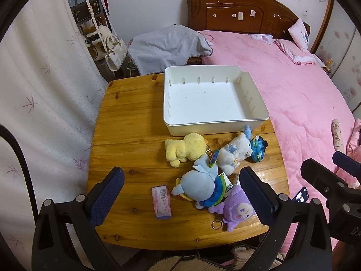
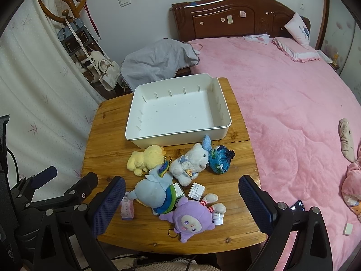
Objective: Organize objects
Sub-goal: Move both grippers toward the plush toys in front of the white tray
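Currently both grippers hover above the near edge of the wooden tabletop (image 1: 126,122), neither holding anything. Left gripper (image 1: 181,194) is spread wide, fingers apart; between its fingers, from its wrist view, sit the pink box (image 1: 161,202) and the light-blue plush (image 1: 198,186), with the purple plush (image 1: 234,210) partly behind its right finger. Right gripper (image 2: 181,199) is also spread wide, empty; between its fingers lie the light-blue plush (image 2: 153,192), the purple plush (image 2: 189,220), a small white box (image 2: 196,190) and a small white bottle (image 2: 218,219) touching the purple plush. The pink box (image 2: 127,207) shows just beside its left finger.

Ahead of both grippers: yellow plush (image 1: 183,149) touching the blue plush's end, white bear plush (image 1: 234,153) right of it, blue sequin pouch (image 1: 258,148) against the bear's head. Farther ahead, white bin (image 1: 212,97) stands upright on the far half of the tabletop, nothing inside, yellow plush and bear just beside its near wall.

Right of the grippers, a pink bed (image 2: 282,103) runs alongside the tabletop; a phone (image 2: 297,205) lies on it by the right finger of the right gripper. Grey cloth (image 1: 167,47) lies beyond the bin.
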`<action>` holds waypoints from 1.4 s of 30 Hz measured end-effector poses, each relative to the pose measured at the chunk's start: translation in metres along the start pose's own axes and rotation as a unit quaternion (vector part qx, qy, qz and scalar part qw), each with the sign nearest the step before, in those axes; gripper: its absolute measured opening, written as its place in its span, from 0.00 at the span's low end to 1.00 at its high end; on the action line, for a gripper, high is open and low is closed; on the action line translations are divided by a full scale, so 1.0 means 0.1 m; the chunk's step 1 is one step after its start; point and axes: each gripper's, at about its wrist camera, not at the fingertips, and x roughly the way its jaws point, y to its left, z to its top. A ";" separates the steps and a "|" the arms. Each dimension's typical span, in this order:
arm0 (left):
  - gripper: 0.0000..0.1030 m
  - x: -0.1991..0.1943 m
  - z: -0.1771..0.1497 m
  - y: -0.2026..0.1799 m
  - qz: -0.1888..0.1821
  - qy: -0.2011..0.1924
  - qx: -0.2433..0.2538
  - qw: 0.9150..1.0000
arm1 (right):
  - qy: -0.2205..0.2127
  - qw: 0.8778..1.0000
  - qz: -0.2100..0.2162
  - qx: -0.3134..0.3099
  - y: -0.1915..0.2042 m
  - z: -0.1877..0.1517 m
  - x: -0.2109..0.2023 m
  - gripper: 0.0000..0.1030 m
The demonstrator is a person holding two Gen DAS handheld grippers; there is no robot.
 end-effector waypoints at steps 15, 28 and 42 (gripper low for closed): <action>0.98 -0.01 -0.02 0.03 -0.004 0.000 -0.017 1.000 | -0.001 1.000 0.003 -0.001 0.06 -0.03 -0.01 0.98; 0.99 0.00 -0.02 0.05 -0.011 -0.001 -0.032 0.999 | -0.003 1.000 0.003 0.008 0.14 -0.06 -0.02 0.98; 0.98 0.22 0.07 0.16 -0.045 0.029 -0.030 0.998 | 0.007 0.999 -0.007 0.048 0.07 -0.10 0.08 0.98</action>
